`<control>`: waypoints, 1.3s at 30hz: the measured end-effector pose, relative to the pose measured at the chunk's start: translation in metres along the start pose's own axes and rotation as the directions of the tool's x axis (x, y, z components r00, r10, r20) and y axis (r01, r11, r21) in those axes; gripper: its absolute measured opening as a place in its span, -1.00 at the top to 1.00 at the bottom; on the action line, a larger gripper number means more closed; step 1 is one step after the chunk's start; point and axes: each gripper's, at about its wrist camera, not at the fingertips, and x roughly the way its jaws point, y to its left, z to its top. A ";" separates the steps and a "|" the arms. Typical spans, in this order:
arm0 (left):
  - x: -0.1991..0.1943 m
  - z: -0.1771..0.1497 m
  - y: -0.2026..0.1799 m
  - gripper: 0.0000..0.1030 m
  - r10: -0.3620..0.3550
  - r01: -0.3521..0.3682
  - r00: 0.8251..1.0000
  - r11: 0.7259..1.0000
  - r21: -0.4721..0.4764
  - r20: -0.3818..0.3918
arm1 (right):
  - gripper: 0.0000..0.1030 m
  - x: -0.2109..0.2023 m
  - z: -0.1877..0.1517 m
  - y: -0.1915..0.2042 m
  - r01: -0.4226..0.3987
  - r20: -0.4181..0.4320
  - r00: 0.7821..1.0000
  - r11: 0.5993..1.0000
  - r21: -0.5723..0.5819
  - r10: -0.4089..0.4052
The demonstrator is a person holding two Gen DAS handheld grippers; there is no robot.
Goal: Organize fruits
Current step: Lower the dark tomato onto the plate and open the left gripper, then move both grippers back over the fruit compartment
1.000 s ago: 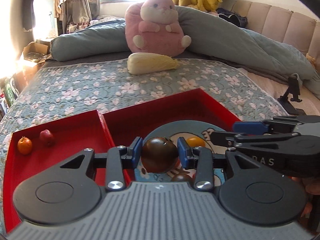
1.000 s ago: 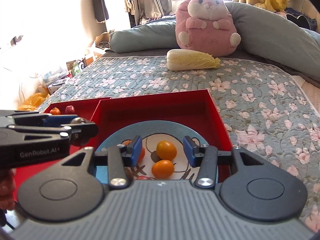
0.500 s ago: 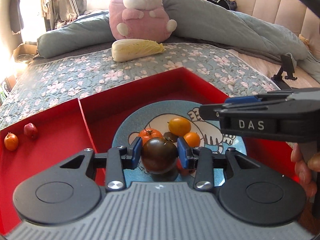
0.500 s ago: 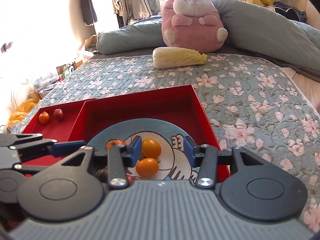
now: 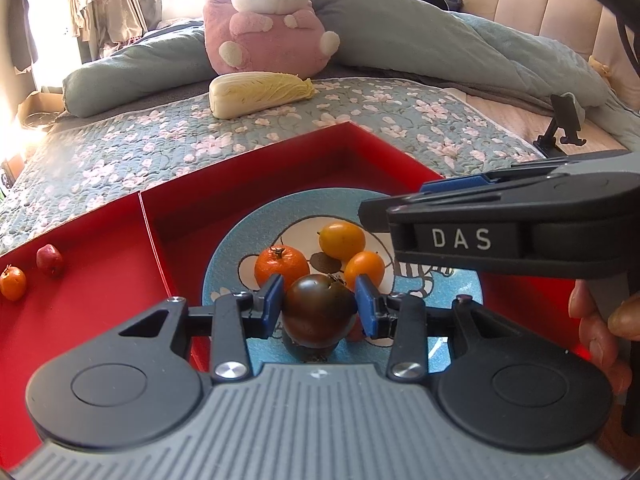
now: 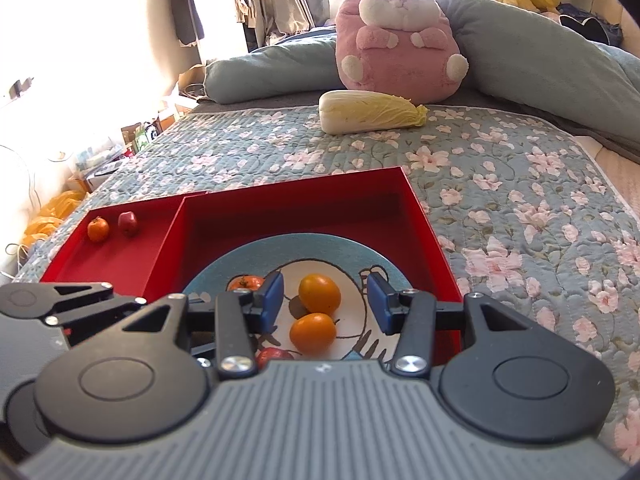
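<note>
Tomato clamped between left hand-held gripper pads, over plate.

text: "DAS" | on: right gripper side | elsewhere: likely unreadable

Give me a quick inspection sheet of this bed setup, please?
Surface: floral quilted bedspread.
Job's things: red two-compartment cardboard tray; blue cartoon plate with yellow and orange fruits; small orange fruit and red fruit in the side compartment.
Clutter: pale napa cabbage, pink plush rabbit.
Grippers: left tongs shut on dark round tomato; right tongs open, empty.
Cables: black cable.
Surroundings: grey-blue duvet, hanging clothes.
</note>
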 end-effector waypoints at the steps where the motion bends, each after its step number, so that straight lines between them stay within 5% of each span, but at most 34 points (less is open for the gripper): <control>1: 0.000 0.000 0.000 0.11 -0.001 0.001 1.000 1.000 -0.001 -0.002 | 0.05 0.000 0.000 0.000 0.000 0.000 1.000 1.000 -0.001 0.000; 5: -0.004 0.000 -0.003 -0.32 0.006 -0.006 1.000 1.000 0.007 0.019 | 0.04 -0.001 0.000 0.001 0.000 -0.002 1.000 1.000 0.002 0.000; 22: -0.035 0.003 0.010 -0.42 -0.064 0.065 0.994 0.998 -0.003 0.084 | 0.03 -0.001 0.005 0.001 0.005 0.002 1.000 1.000 0.023 -0.005; 32: -0.049 0.006 0.047 -0.42 0.005 0.001 0.994 0.998 -0.056 0.108 | -0.09 0.000 0.014 0.022 -0.042 0.015 0.999 0.999 0.002 0.042; 39: -0.044 0.000 0.104 -0.42 0.185 -0.175 0.981 0.973 -0.150 0.058 | -0.09 0.007 0.032 0.051 -0.083 0.039 0.996 0.995 -0.059 0.086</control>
